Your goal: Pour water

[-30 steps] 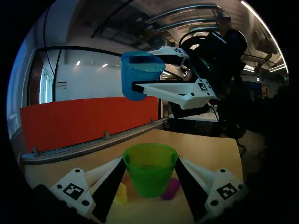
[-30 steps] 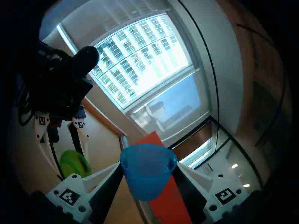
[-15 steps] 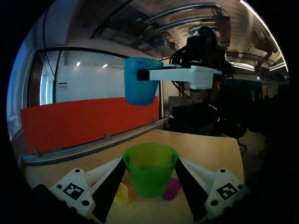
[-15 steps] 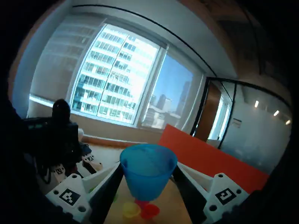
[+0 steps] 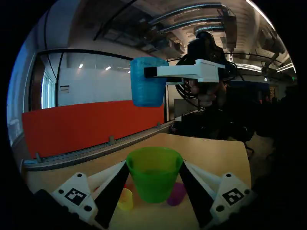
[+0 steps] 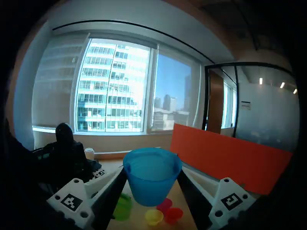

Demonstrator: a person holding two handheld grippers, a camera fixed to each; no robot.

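Green translucent plastic cup [image 5: 154, 180] low in the left tongs [image 5: 154, 168], blue translucent plastic cup [image 5: 147, 82] high in the right tongs [image 6: 152, 174].

The left tongs pinch the green cup upright, a finger against each side, just over the pale wooden worktop [image 5: 215, 151], where a small yellow cup [image 5: 125, 199] and a small purple cup [image 5: 176, 193] stand to either side below it. The right tongs pinch the blue cup the same way, upright and level. In the left gripper view it hangs well above the green mouth and, by my judgement, somewhat beyond it rather than straight overhead. The pour likely calls for the right hand to bring the blue rim nearer and lower, then tip it toward the green cup. Whether the blue cup holds water I cannot tell.
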